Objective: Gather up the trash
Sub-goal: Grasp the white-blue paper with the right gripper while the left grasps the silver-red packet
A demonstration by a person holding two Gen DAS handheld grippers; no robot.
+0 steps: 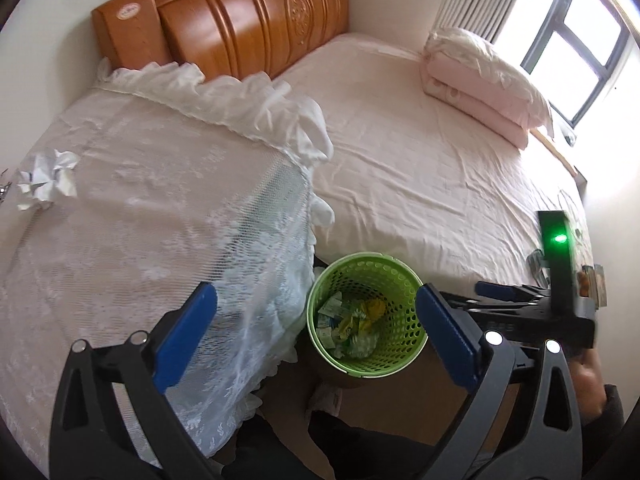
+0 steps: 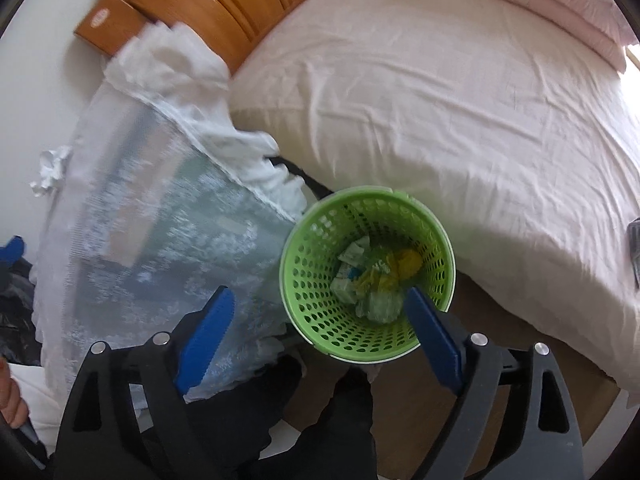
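Observation:
A green perforated trash basket (image 1: 404, 280) (image 2: 304, 280) stands on the floor between the lace-covered nightstand and the bed. Crumpled wrappers and paper (image 1: 354, 322) (image 2: 372, 280) lie inside it. A crumpled white paper ball (image 1: 48, 178) (image 2: 50, 170) rests on the lace cloth at the far left. My left gripper (image 1: 316, 324) is open and empty above the basket's near side. My right gripper (image 2: 320, 320) is open and empty, hovering over the basket. The right gripper's body with a green light also shows in the left wrist view (image 1: 556, 280).
A white lace cloth (image 1: 160, 200) (image 2: 160, 220) drapes over the nightstand. The bed with a pink sheet (image 1: 420, 140) (image 2: 440, 100) lies to the right, with a folded quilt (image 1: 480, 80) and a wooden headboard (image 1: 240, 12). Small items (image 1: 592, 280) lie at the bed's right edge. A window (image 1: 580, 40) is behind.

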